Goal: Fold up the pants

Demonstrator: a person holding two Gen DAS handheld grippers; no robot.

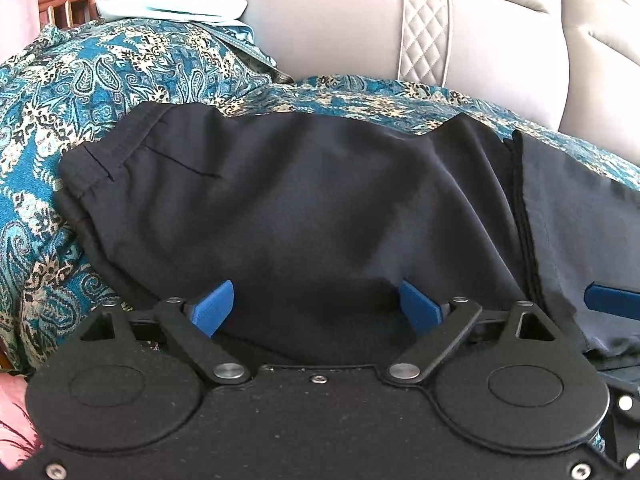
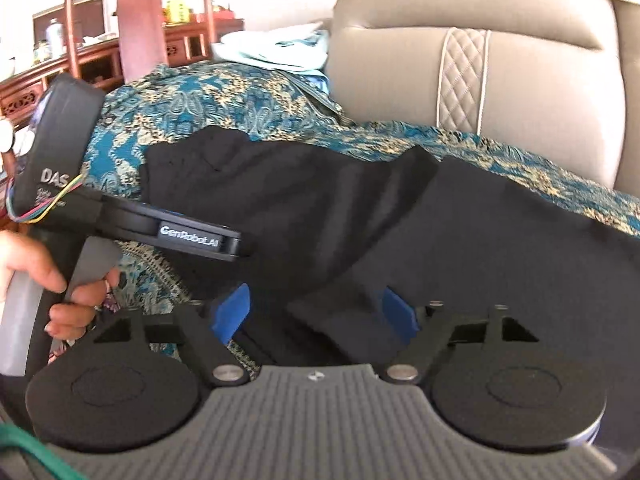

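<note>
The black pants (image 1: pixel 304 208) lie folded on the paisley cloth (image 1: pixel 80 92), just ahead of both hand-held grippers: left hand-held gripper (image 1: pixel 316 308) and right hand-held gripper (image 2: pixel 316 312) spread apart, gripping nothing.

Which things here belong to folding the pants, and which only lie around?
Belong to the job: black pants; left gripper; right gripper.
Only lying around: patterned teal cover; beige sofa back; pale blue cloth; wooden cabinet.

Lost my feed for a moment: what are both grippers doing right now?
Left gripper: open, holding nothing, over the black pants.
Right gripper: open, holding nothing; pants fabric lies between its fingers.
</note>
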